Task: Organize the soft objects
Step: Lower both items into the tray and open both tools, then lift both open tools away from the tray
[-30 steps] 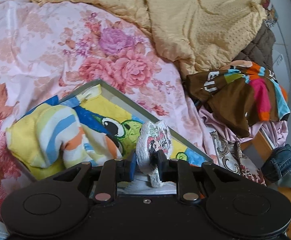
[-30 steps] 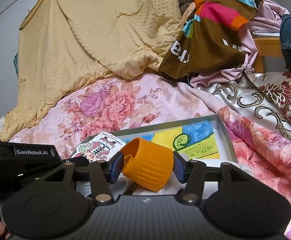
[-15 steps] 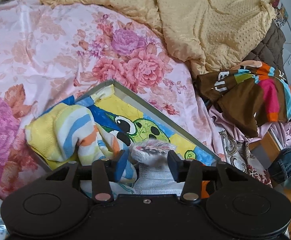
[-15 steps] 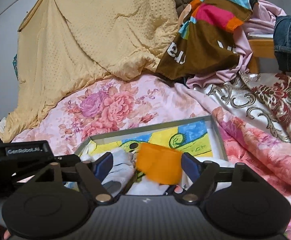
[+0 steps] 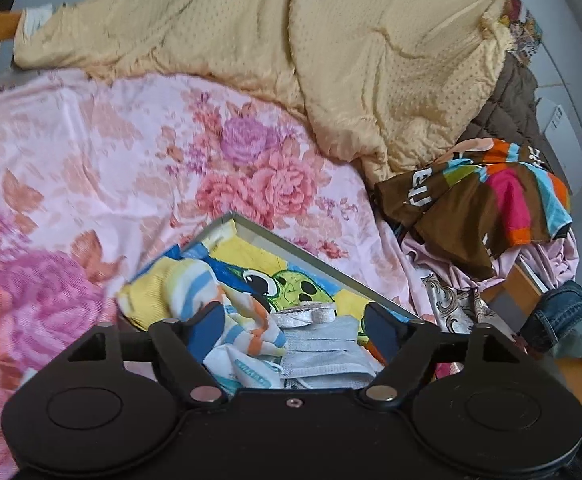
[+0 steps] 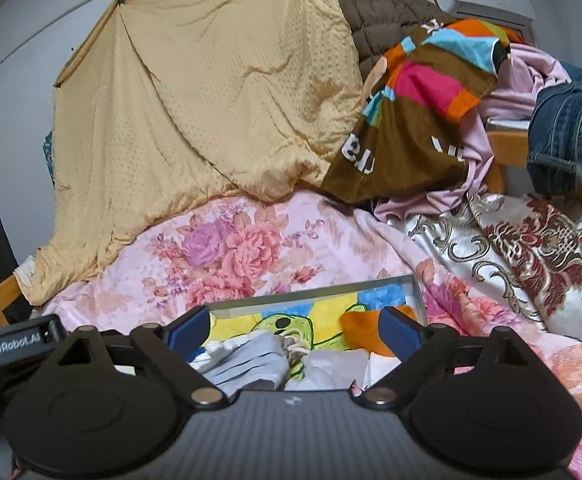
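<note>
Our left gripper (image 5: 293,326) and right gripper (image 6: 295,330) have just spread wide, pinching nothing. Their bodies hide the near part of the tray (image 5: 311,258); the orange item (image 6: 361,330) at lower right is half covered.

We see a pink floral satin bedspread (image 5: 103,152), a pale yellow dotted quilt (image 5: 331,40) at upper centre, a brown multicoloured striped garment (image 5: 483,196) at right, and a yellow-blue cartoon-printed tray (image 5: 291,240).
</note>
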Demonstrator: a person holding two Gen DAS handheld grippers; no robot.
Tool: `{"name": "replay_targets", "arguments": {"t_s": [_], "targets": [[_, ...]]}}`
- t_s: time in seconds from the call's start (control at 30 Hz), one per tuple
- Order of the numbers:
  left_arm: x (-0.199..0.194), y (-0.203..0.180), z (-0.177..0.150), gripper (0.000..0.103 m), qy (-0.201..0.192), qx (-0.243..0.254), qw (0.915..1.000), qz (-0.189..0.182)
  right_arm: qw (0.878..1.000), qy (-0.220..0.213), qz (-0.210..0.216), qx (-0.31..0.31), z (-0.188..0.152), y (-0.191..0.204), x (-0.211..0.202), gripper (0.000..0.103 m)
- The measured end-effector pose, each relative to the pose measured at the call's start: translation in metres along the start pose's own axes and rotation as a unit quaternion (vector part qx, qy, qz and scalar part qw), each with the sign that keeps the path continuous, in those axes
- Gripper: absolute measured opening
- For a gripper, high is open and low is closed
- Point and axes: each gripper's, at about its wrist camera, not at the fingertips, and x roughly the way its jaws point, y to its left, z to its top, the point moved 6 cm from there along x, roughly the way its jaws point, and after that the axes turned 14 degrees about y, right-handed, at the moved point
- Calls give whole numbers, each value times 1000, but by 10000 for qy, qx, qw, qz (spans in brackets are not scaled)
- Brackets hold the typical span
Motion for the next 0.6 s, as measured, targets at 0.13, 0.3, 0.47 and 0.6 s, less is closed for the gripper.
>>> {"name": "replay_targets", "arguments": {"t_s": [0.13,0.3,0.47,0.6], "targets": [[-26,-2,-8,87,-137,221,9996,76,10000,-40,2,-77,-4,9,-19,97],[-61,-2,-18,93,-310,337,9989,64,9997,-68,-17,-249,-13,22,-46,100],[-92,1,-32,96,-402,433,9982,107,9992,-28,-33,-392,-28,31,-70,103],[-113,6,-42,98,-442,475,9977,180,9992,14,-19,-406,-39,34,-86,103]]}}
